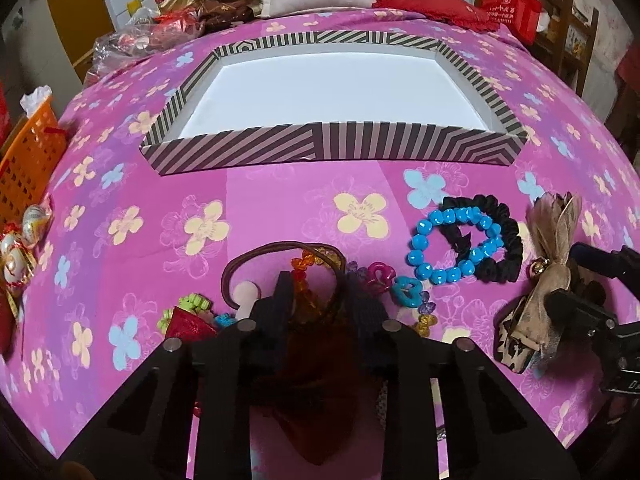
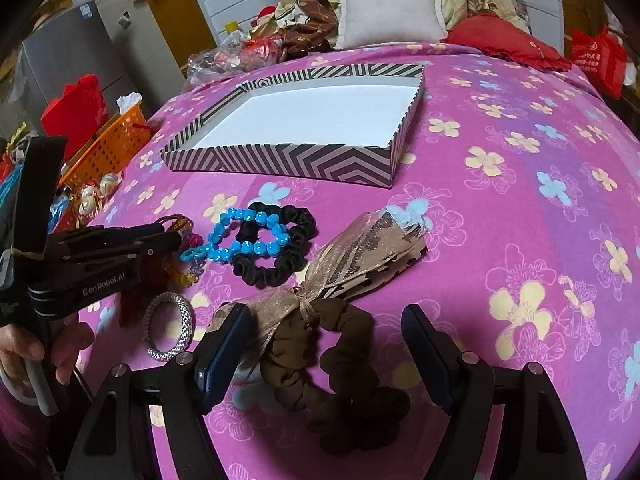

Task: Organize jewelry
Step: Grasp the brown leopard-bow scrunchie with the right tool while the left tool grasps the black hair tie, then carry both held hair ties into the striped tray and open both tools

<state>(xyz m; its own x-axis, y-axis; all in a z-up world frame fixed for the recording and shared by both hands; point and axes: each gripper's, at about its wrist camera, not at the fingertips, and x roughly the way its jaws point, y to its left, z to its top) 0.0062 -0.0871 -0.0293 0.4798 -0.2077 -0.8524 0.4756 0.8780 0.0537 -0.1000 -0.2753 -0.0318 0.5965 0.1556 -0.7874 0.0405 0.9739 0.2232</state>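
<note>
My left gripper (image 1: pixel 320 292) points down into a small heap of jewelry, its jaws close together on an amber bead bracelet (image 1: pixel 304 268) with a brown hair tie (image 1: pixel 276 250) looped around it. A dark red fabric piece (image 1: pixel 312 400) lies under its fingers. In the right wrist view the left gripper (image 2: pixel 172 236) comes in from the left. My right gripper (image 2: pixel 326 312) is open, straddling a brown scrunchie (image 2: pixel 352 360) tied to a beige ribbon bow (image 2: pixel 360 248), pads clear of it. A blue bead bracelet (image 1: pixel 416 256) overlaps a black scrunchie (image 1: pixel 508 248). The striped box (image 1: pixel 320 148) behind holds nothing.
A silver woven bangle (image 2: pixel 184 312) lies near the left gripper. Coloured plastic links (image 1: pixel 404 290) trail beside the heap. An orange basket (image 1: pixel 28 160) and wrapped sweets sit off the left edge of the pink floral bedspread. Pillows and bags crowd the far end.
</note>
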